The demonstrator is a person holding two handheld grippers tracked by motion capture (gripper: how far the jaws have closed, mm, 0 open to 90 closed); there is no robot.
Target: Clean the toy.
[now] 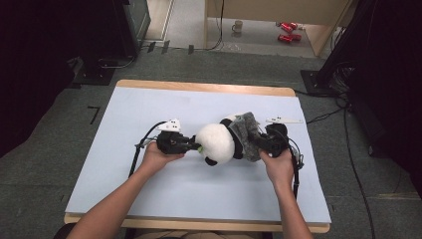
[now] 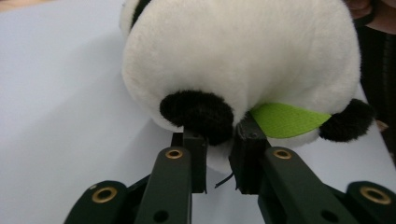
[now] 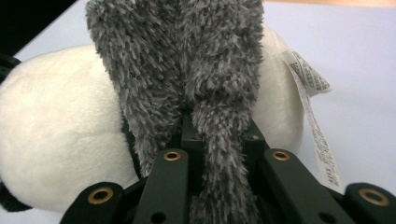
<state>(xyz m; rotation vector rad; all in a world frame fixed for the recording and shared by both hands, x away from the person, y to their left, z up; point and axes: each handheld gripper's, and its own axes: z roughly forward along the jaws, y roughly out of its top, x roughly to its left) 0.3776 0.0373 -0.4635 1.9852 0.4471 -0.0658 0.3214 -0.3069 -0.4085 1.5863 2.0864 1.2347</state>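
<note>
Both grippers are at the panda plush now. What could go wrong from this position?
1. The left gripper pinches only a little fur near the panda plush's black ear; it may slip off.
2. The right gripper is shut on the grey fuzzy cloth; pulling might stretch it.

Plush panda (image 1: 215,144) between both tools, on table (image 1: 149,189)
</note>
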